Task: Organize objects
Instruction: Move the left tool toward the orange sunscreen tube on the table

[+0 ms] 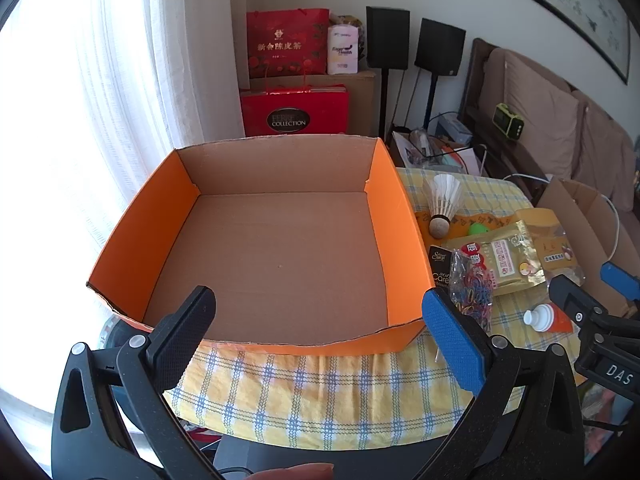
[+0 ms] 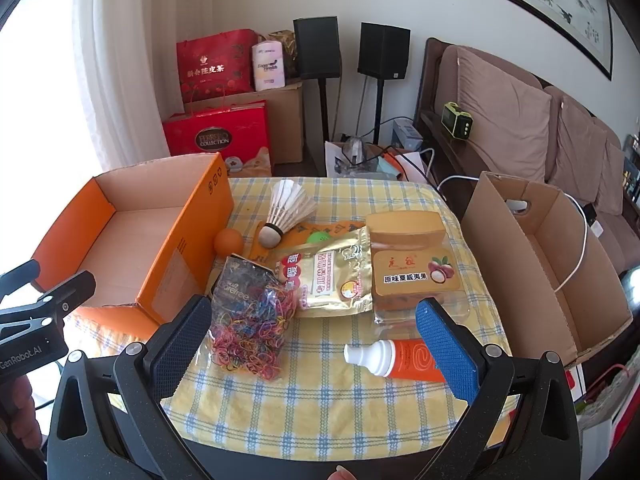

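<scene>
Both claws hang wide open and empty: the left claw before an empty orange cardboard box, the right claw over the yellow checked surface. Between the right claw's fingers lie a clear bag of coloured rubber bands and an orange tube (white cap).

Probably a living room: sofa, speakers.

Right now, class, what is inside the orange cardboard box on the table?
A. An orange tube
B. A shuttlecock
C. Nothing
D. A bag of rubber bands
C: the left wrist view shows only the bare floor of the orange cardboard box, with the other items lying on the tablecloth.
</scene>
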Demonstrator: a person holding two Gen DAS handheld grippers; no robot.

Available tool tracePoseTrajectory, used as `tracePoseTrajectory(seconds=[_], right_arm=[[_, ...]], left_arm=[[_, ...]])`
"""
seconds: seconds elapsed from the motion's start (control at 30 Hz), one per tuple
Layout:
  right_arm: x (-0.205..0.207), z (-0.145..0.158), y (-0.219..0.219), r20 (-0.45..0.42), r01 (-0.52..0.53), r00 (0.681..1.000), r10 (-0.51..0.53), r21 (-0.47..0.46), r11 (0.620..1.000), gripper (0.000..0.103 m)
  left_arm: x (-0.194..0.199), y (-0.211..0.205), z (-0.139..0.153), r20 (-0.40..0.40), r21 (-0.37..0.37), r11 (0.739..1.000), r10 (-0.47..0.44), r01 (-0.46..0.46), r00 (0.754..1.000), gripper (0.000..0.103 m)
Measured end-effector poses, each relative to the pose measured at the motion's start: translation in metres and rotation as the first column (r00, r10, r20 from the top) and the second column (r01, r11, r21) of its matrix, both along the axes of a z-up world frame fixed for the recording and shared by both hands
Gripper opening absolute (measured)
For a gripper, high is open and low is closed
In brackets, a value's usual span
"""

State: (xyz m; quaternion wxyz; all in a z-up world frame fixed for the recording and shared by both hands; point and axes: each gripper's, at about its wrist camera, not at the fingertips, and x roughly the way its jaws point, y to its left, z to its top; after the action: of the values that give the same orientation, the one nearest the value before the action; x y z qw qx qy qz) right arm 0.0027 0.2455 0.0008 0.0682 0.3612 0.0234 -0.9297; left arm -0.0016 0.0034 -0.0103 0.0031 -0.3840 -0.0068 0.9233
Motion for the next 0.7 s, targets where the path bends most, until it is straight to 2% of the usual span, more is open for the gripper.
tracePoseTrajectory(seconds=[0.33,0.7], right_arm=[[-0.001,-0.001,0.006,0.004,0.011,1.000,-0.011,0.004,1.000,0.103],[-0.001,-0.004,0.027,0.003,0.032,0.999,-0.032,0.023,0.999,0.103]], left_arm=[[0.001,0.003,-0.001,-0.002,-0.006,1.000,-0.019,0.019,1.000,0.103],[0.007,0.008,0.004,-0.058,-0.008,0.995,-0.104,0.103,0.993,0.103]])
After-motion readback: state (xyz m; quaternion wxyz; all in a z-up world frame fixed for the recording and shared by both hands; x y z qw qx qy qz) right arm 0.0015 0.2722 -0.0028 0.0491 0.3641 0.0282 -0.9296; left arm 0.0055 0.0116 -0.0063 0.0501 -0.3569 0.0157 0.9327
